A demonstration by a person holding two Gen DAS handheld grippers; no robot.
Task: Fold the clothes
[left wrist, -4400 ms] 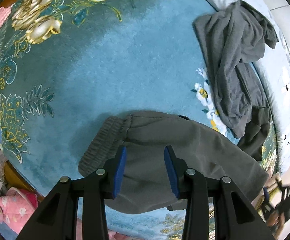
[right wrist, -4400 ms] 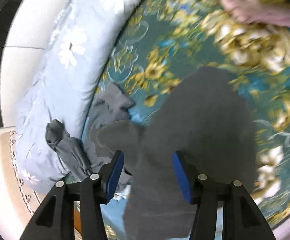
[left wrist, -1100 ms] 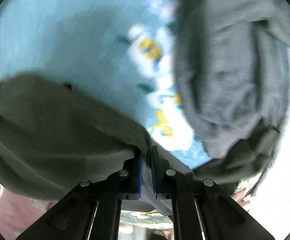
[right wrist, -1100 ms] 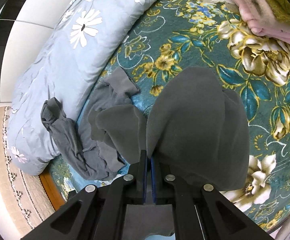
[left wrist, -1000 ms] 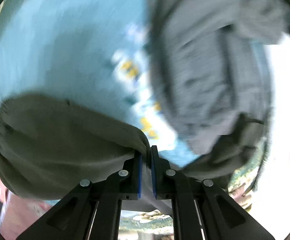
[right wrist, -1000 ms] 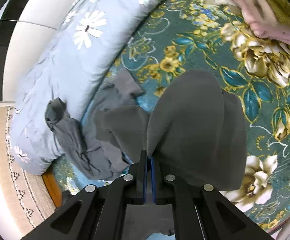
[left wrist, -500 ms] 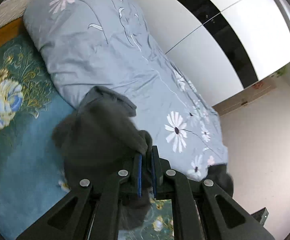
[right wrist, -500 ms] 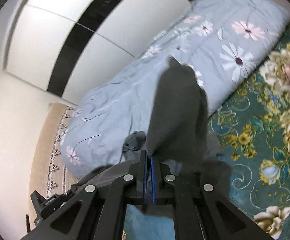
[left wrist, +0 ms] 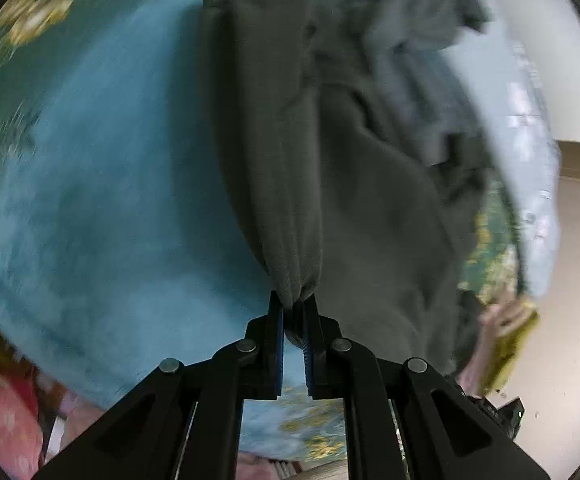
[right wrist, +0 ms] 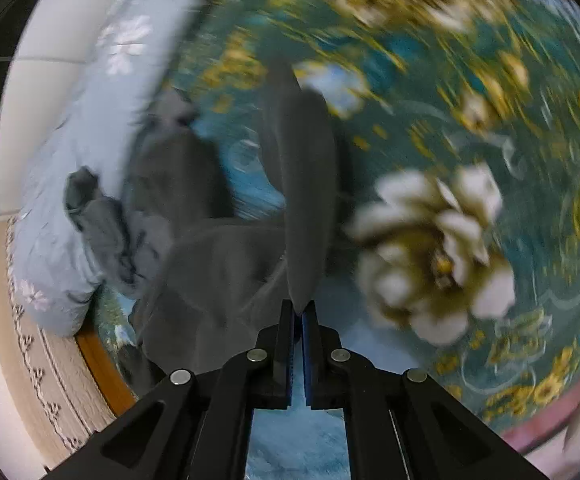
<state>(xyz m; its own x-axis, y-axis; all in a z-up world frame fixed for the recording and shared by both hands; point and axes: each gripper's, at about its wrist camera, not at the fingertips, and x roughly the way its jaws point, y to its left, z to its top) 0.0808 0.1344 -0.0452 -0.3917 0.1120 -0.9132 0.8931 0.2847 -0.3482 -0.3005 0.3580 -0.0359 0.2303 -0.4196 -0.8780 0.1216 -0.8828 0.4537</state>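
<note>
Carrying the trousers to the blanket for laying out

Gripping one dark grey garment, most likely trousers (left wrist: 273, 152), with both tools. Left gripper (left wrist: 293, 312) pinched on a gathered, ribbed edge, probably the waistband; cloth bunched between the blue pads, jaws nearly together. Right gripper (right wrist: 298, 314) clamped hard on a thin fold of the same cloth (right wrist: 306, 200), jaws all but touching. Both pointing steeply down at the blanket (left wrist: 109, 184), teal with gold and white flowers.

Hanging from both grips above the blanket, not spread on it. Draping from the left pinch away toward the far side, long and narrow, with a wider panel sagging beside it. Lying past the trousers, toward the pale floral duvet (right wrist: 69, 168) at the blanket's edge: a lighter grey heap (left wrist: 410, 60) of other clothes, crumpled and unfolded. Hard to say whether the hanging panel touches the heap; blur hides the boundary.

Judged as the lift-and-carry step before the first fold: garment picked up by two points, not yet laid flat. No crease visible so far, so little of the task done.

Next move, as a guess: lowering onto the open teal part of the blanket, clear of the heap, with the two grips drawn apart to pull the cloth taut and flat. Needing both pinches kept firm until the cloth rests, and care not to drag the heap along.
</note>
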